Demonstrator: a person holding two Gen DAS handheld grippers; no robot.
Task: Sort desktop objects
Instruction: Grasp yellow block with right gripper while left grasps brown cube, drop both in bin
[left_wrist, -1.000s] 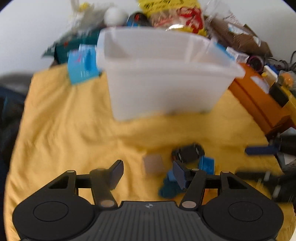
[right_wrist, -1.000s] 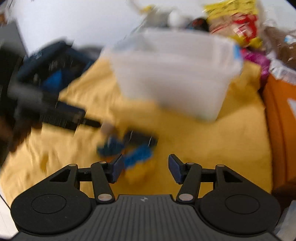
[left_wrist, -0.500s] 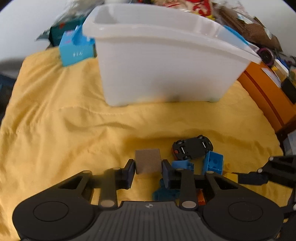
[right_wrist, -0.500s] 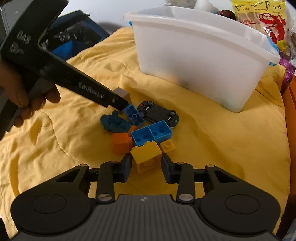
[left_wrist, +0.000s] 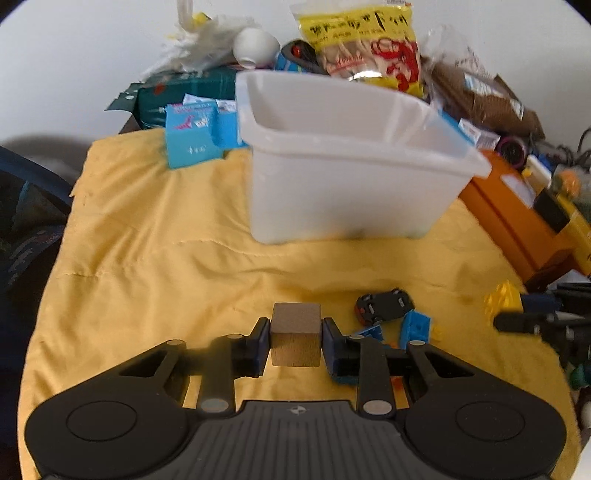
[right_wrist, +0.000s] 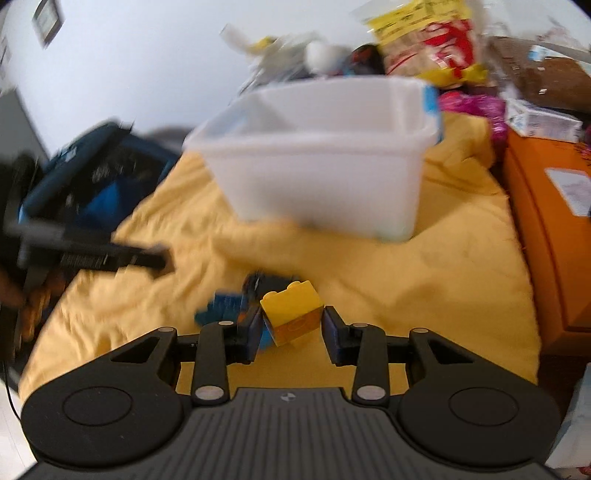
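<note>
Left gripper (left_wrist: 295, 341) clamps a wooden cube (left_wrist: 295, 339); right gripper (right_wrist: 291, 328) pinches a tilted yellow brick (right_wrist: 291, 317), both near the white bin (left_wrist: 351, 173).

wooden cube (left_wrist: 295, 339) now lifted, yellow brick (right_wrist: 291, 312) now lifted

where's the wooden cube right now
In the left wrist view the wooden cube sits clamped in the left hand-held gripper, in front of the white bin, left of the toy car.
</note>
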